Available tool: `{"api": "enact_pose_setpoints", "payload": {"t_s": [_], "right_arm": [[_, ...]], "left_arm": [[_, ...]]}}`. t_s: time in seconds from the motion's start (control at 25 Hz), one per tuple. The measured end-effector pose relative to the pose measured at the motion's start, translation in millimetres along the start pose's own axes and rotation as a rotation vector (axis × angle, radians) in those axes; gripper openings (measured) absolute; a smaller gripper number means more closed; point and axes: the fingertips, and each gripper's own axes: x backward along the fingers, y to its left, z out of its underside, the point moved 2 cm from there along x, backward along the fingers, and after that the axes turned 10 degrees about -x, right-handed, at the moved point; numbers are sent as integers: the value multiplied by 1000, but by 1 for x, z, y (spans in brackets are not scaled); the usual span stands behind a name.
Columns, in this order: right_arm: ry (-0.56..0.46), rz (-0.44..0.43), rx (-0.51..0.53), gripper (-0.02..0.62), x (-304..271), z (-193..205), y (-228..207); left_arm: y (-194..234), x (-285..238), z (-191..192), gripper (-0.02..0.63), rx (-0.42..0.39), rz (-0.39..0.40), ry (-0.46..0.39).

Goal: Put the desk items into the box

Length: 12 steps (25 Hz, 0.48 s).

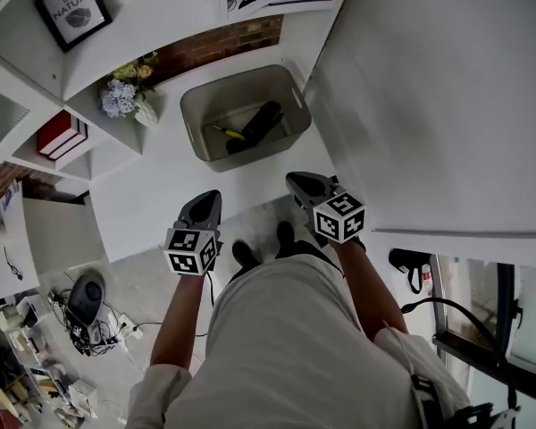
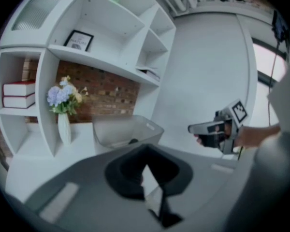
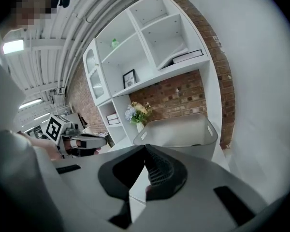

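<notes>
Jaws on both grippers are pressed together, with nothing between them. In the left gripper view the left gripper's (image 2: 149,175) dark pads meet in a thin line, and in the right gripper view the right gripper's (image 3: 146,178) ribbed black pad lies flat against its partner. In the head view both grippers sit at mid-frame, side by side and apart, each carrying its cube of black-and-white square markers, with their tips aimed at the upper part of the frame.

Above them in the head view, at upper centre, stands the box (image 1: 193,121). It is a pale grey plastic tub with rounded corners, smooth walls and a slot handle cut into its end wall. It rests on the white surface (image 1: 156,199), close to a strip of rough red brick wall (image 1: 223,45). Inside the box lie a long black item (image 1: 257,125) and, just left of it, a slim item with a yellow part (image 1: 229,133).

Left of the box, a white vase of pale blue and yellow flowers (image 1: 125,92) stands at the foot of white shelving. Further left, two red-spined books (image 1: 61,134) lie stacked in a shelf compartment. A black-framed print (image 1: 71,9) leans on a shelf in the upper left corner. A large, smooth white panel (image 1: 447,96) fills the upper right of the frame.
</notes>
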Motion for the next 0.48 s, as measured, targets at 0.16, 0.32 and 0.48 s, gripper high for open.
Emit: {"api": "enact_pose_setpoints", "payload": {"t_s": [0.16,0.32,0.48], "right_arm": [[-5,-24,-10,2,6,-3,3],[-14,-58,11,2,8,-8,6],[-12,-81,11,2,13,-7,4]], "left_arm": [[-7,6,-4,3,-10,-32,-5],[-10,4,-4,4,11,-70,-8],[-17,0,-5,5,38,-78,-11]]}}
